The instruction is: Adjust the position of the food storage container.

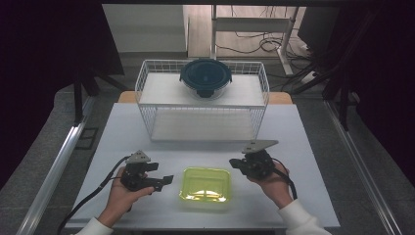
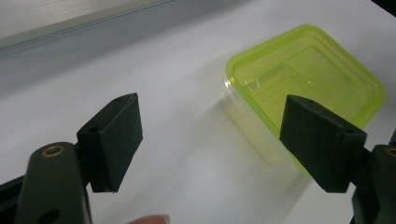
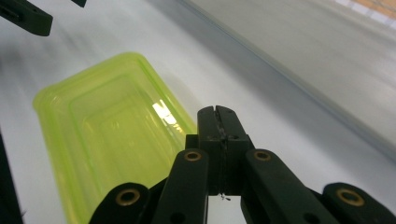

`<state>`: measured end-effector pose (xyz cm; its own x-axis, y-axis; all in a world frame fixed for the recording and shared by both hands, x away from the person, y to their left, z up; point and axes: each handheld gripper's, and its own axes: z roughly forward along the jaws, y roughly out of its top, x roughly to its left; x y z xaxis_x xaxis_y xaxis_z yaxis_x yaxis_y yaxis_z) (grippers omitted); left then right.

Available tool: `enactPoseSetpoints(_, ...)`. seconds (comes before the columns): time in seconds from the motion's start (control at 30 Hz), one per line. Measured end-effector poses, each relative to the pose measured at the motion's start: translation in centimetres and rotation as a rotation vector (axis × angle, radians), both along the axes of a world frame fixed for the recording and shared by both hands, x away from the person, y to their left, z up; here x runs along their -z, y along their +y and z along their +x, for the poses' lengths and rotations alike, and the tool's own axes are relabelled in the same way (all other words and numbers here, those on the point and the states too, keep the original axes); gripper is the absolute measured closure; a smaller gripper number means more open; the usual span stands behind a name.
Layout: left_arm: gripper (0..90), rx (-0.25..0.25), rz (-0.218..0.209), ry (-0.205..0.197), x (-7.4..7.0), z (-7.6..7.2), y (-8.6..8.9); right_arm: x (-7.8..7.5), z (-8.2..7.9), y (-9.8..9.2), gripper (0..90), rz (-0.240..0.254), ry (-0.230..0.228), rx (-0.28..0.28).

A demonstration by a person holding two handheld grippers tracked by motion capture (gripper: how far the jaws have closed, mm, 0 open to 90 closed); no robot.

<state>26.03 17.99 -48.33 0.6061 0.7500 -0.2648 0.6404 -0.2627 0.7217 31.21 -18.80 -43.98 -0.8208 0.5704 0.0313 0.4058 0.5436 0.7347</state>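
Yellow-green lidded container (image 1: 205, 190) is being flanked on the near table (image 1: 313, 161), its long axis running side to side, with the spread-jawed left gripper (image 1: 166, 180) just beside its left end and the pressed-together right gripper (image 1: 236, 164) being held near its far right corner.

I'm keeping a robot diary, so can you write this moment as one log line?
left gripper: open, empty, beside green container | right gripper: shut, empty, other side | container: lidded, on table, untouched

White table (image 1: 127, 132) bears a green-lidded container (image 1: 205, 185) and a wire rack (image 1: 147, 105)
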Motion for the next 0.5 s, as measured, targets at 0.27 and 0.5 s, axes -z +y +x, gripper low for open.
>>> enactPoseSetpoints(0.27,20.5,0.0,0.001,0.004,0.2,-0.1,-0.2,1.4,-1.9,-4.6,57.9,0.12,0.099,0.133)
enactPoseSetpoints(0.5,20.3,0.0,-0.004,0.002,0.1,-0.2,-0.2,2.5,-2.7,-6.1,32.8,0.275,0.277,0.193)
